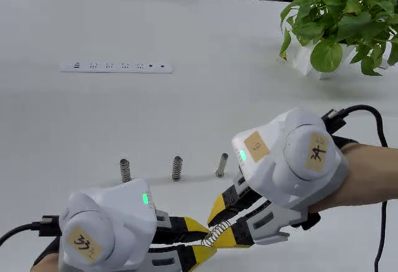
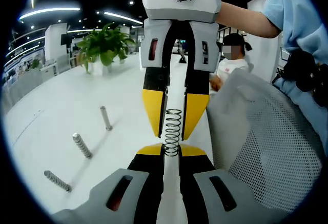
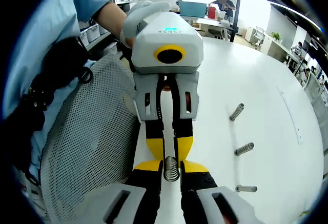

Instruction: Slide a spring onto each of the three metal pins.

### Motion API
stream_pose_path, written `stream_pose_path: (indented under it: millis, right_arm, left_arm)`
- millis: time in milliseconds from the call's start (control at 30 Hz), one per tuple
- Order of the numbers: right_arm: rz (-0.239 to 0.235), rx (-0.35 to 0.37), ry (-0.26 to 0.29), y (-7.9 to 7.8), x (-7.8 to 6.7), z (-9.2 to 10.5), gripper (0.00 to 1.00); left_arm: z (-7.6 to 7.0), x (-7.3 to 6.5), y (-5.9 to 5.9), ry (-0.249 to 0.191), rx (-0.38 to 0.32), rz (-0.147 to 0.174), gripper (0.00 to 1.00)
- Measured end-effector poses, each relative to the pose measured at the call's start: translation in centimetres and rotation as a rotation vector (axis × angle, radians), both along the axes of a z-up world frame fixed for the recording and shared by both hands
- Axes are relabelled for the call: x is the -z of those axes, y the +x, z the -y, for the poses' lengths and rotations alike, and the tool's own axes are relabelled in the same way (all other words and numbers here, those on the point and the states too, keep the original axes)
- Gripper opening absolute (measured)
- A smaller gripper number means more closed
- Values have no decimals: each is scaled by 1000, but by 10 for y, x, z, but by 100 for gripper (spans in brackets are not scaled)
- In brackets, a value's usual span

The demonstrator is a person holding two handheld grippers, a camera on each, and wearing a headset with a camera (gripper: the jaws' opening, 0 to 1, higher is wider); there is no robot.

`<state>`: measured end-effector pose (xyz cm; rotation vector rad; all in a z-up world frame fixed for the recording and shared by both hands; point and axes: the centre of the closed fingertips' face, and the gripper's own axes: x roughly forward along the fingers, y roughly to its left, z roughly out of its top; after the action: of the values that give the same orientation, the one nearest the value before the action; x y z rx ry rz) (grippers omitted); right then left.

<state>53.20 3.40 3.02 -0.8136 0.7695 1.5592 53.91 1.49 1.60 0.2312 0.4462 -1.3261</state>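
Three metal pins stand in a row on the white table [image 1: 186,110]. The left pin [image 1: 125,170] and middle pin [image 1: 177,168] each carry a spring; the right pin [image 1: 221,165] is bare. In front of them a loose spring [image 1: 215,232] hangs above the table between both grippers. My left gripper [image 1: 200,239] pinches one end and my right gripper [image 1: 229,222] closes on the other. In the left gripper view the spring [image 2: 172,131] runs from my own tips up between the right gripper's yellow fingers [image 2: 152,112]. The right gripper view sees the spring [image 3: 171,168] end-on, with the bare pin [image 3: 246,188] to the right.
A white power strip [image 1: 117,67] lies further back on the table. A potted green plant [image 1: 339,17] stands at the far right. A black cable [image 1: 380,160] trails from the right gripper. A mesh chair [image 3: 87,131] and the person's blue shirt sit behind the table's near edge.
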Motion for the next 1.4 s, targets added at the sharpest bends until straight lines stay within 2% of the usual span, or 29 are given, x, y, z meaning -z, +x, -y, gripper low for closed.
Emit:
stream_pose_path:
  millis: [467, 567, 700, 867, 1267, 1333, 1400]
  right_arm:
    - [-6, -17, -24, -1, 5, 2, 8]
    - [8, -40, -38, -1, 6, 3, 8]
    - [3, -41, -66, -1, 9, 6, 8]
    - [-3, -29, -50, 0, 5, 3, 8]
    - [-7, -34, -68, 0, 5, 2, 8]
    - [-8, -34, -62, 0, 4, 1, 8]
    - [-5, -34, -55, 1, 2, -1, 8]
  left_arm:
    - [4, -1, 1, -16, -7, -13, 7]
    - [4, -1, 1, -16, -8, -14, 7]
    - [4, 0, 1, -14, -9, -17, 7]
    - [4, -1, 2, -25, -19, -24, 7]
    - [3, -1, 3, -30, -36, -31, 8]
    - [2, -1, 4, -32, -47, -33, 10]
    - [0, 0, 5, -33, -57, -35, 17]
